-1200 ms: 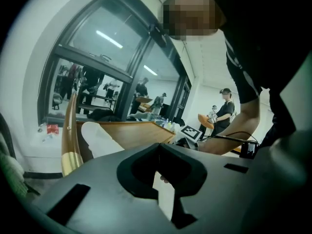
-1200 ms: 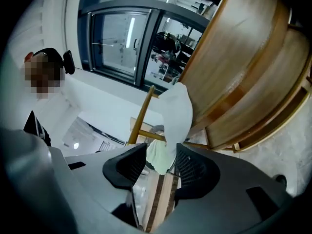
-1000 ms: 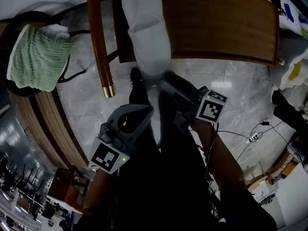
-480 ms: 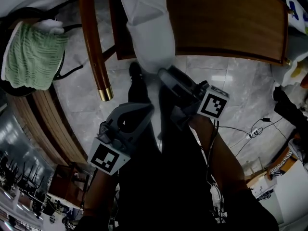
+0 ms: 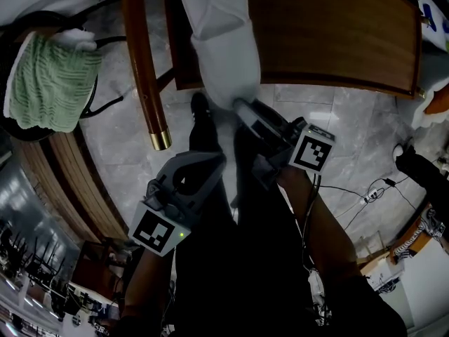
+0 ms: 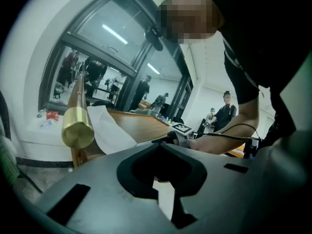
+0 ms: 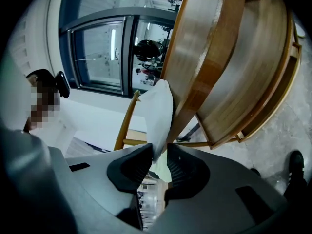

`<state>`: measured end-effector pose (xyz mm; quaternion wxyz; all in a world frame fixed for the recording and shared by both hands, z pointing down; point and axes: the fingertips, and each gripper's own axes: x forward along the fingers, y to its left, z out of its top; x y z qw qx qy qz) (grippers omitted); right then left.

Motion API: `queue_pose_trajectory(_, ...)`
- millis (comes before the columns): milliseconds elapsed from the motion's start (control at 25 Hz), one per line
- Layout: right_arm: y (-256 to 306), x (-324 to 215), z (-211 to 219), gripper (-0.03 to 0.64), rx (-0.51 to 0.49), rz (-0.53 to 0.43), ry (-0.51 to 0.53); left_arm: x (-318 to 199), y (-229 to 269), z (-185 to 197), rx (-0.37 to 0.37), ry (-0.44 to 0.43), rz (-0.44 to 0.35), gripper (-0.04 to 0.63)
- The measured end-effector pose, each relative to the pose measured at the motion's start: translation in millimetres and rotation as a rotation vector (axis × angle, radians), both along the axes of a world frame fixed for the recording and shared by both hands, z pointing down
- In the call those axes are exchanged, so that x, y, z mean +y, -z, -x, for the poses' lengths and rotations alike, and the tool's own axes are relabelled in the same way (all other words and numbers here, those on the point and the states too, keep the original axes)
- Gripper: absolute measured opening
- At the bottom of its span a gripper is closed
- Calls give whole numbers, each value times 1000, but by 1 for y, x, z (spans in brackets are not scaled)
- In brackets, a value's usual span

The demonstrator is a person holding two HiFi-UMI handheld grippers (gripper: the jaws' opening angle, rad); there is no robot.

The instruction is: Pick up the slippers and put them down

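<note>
The right claw (image 5: pixel 239 104) had just been closing, and its jaws now pinched the near end of the white slipper (image 5: pixel 219 41); the right gripper view showed the soft sole caught between the pads (image 7: pixel 146 162). The slipper lay against the edge of the wooden chair (image 5: pixel 330 34), above the marble floor (image 5: pixel 119 139), not yet lifted. With that grip made, the pick-up looked ready to begin. The left claw (image 5: pixel 215 161) hung just beside it, jaws together and empty.
</note>
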<state>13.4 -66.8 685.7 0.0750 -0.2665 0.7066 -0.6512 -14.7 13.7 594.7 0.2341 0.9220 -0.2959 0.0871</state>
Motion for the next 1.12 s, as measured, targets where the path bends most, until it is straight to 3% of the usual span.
queue_pose_trajectory(80,4,-2,3,84,-5,-12,3,-1,0,0,2,1,-9,12)
queue_pose_trajectory(440,9,-6,-3,64,-43,-17,-46,6,-10,1,-3,-14,16,12)
queue_pose_trajectory(600,27,-15,-4,61,-59,-73,-47,5,-2,1,-4,-10,2,12)
queue_pose_trajectory(800,76,-33,-3,61,-114,-164,-67,-6,26,4,1,9,-39,12)
queue_pose_trajectory(920,108,-38,-11,61,-96,-213,-66,-17,56,9,-6,22,-74,12)
queue_pose_trajectory(1040,163,-47,-12,61,-123,-302,-76,-29,93,12,22,36,-74,12)
queue_pose_trajectory(1120,204,-57,-13,61,-132,-378,-87,-43,122,12,46,35,-116,12)
